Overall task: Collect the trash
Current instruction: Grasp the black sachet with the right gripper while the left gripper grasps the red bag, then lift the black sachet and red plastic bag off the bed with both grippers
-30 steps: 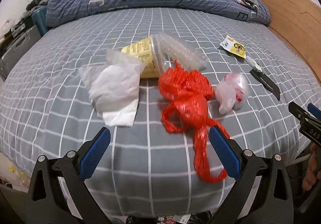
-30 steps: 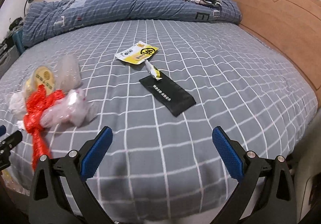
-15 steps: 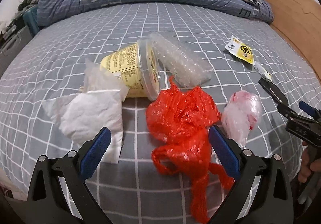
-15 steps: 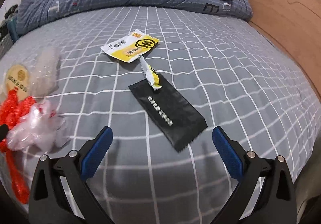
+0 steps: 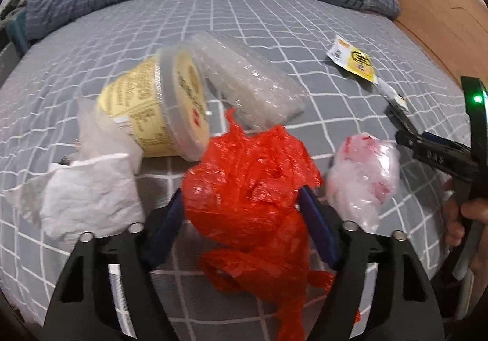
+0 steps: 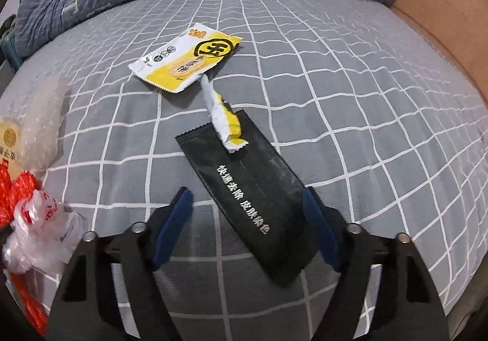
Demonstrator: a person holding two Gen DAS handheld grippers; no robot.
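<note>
On the bed [image 5: 274,23]: my left tool [image 5: 247,215] straddles the bag [image 5: 250,188]. Tissue [image 5: 88,191] lies left of it, tub [image 5: 161,109] behind, crumpled plastic [image 5: 366,176] right. My right tool [image 6: 247,228] straddles the flat sachet [image 6: 247,197]; snack wrapper [image 6: 186,63] lies behind.

Yellow tub [image 5: 158,106] and tissue [image 5: 85,188] crowd the red bag's [image 5: 250,188] left; bedsheet [image 6: 381,96] rightward lies open.

Left gripper [image 5: 242,212]: black skeletal frame with cut-out arms, blue pads on the inner finger faces, silver pivot pins at the joints, a white strip on the left arm. Right gripper [image 6: 247,212]: identical build. Seen from the side, its finger bears pale lettering and its body a lit green lamp.
</note>
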